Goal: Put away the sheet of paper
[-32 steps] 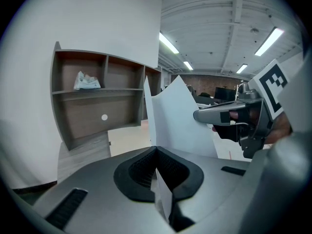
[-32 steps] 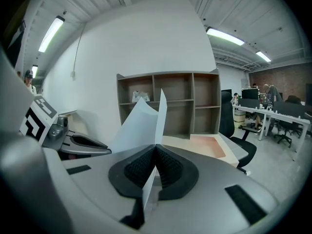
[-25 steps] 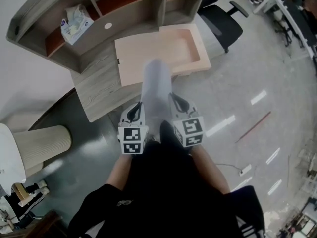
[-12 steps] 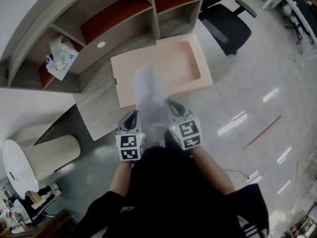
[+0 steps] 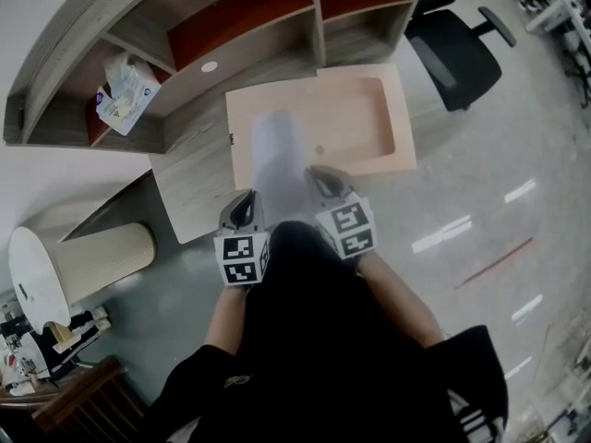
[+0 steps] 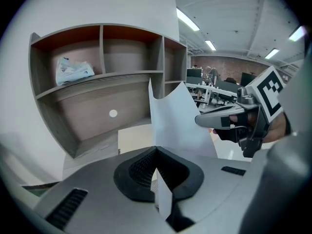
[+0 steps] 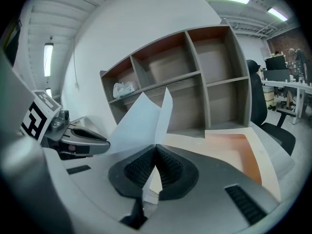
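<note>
1. The sheet of paper (image 5: 276,146) is held off the surface, stretched between the two tools above the near-left part of the peach tray (image 5: 404,123), which lies on the desk (image 5: 189,192).
2. The left gripper (image 5: 247,207) is clamped on the sheet's near left edge. In the left gripper view the ribbed pads are seen pressed together with the paper pinched in their seam.
3. The right gripper (image 5: 323,181) is likewise clenched on the near right edge. In the right gripper view the paper is seen rising from between the closed pads and bowing upward in a fold.
4. The step in hand is judged to be the carry: the sheet is gripped and brought over the desk, but it is not yet laid down or stowed.
5. The destination cannot be settled from the pictures. The tray's recess and the open compartments of the shelf unit (image 5: 231,12) behind it both look possible, and one compartment at the left is already taken up by a packet (image 5: 123,95).
6. The next move is judged to call for both tools to be advanced together, so that the sheet is neither torn nor crumpled.
7. The far edge should be lowered first and laid flat, and only then should both grips be let go.
</note>
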`<state>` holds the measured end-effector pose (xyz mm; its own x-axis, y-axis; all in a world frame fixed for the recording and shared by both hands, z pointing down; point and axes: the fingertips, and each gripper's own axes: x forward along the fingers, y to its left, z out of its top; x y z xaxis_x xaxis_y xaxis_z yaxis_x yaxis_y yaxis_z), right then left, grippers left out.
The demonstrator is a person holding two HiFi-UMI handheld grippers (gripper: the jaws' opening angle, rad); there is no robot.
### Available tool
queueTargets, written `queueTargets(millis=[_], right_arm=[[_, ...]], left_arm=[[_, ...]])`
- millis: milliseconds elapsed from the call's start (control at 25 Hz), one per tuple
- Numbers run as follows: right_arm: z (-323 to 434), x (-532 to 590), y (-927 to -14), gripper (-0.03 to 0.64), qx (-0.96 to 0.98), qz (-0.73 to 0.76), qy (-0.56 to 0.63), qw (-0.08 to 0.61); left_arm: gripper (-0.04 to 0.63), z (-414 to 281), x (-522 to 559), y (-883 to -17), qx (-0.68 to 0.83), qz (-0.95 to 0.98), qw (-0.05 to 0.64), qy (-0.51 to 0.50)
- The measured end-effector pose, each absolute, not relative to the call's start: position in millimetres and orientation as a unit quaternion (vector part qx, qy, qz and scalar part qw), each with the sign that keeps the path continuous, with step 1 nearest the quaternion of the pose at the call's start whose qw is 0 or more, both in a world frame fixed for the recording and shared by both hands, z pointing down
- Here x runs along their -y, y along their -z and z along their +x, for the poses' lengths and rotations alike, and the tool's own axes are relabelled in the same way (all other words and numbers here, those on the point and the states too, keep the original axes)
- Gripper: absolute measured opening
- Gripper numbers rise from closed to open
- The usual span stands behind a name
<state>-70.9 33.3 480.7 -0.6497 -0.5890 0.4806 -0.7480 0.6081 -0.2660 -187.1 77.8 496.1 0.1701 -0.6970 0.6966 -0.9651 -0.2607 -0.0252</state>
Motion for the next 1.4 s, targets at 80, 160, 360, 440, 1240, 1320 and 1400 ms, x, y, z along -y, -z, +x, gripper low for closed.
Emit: queueTargets(millis=[80,160,360,440,1240,1320,1400], right_arm=[[-76,-28,-487,0.017,0.88,0.372,-0.235,0.178],[-81,-23,-494,0.017,0.88,0.364,-0.25,0.178],[-84,-8,-518,0.017,0.873,0.356,-0.261,0.206],[-85,0,-524,0.018,0.871,0.353,-0.264,0.217],[-111,85,-596,0.017,0.841,0.347,-0.3,0.286],[-111,90,-598,0.018,0.84,0.347,-0.297,0.294],[-109,94,-600,0.017,0.835,0.35,-0.297,0.302]], left_arm=[[0.044,-191,-72,-500,0.569,0.73,0.226,-0.304],[0.044,-194,-66,-506,0.57,0.727,0.234,-0.303],[0.044,-202,-50,-520,0.57,0.722,0.247,-0.304],[0.044,-207,-45,-524,0.569,0.721,0.253,-0.304],[0.044,-238,28,-584,0.541,0.717,0.305,-0.316],[0.044,-238,37,-588,0.534,0.72,0.311,-0.315],[0.044,-235,44,-593,0.525,0.724,0.318,-0.314]])
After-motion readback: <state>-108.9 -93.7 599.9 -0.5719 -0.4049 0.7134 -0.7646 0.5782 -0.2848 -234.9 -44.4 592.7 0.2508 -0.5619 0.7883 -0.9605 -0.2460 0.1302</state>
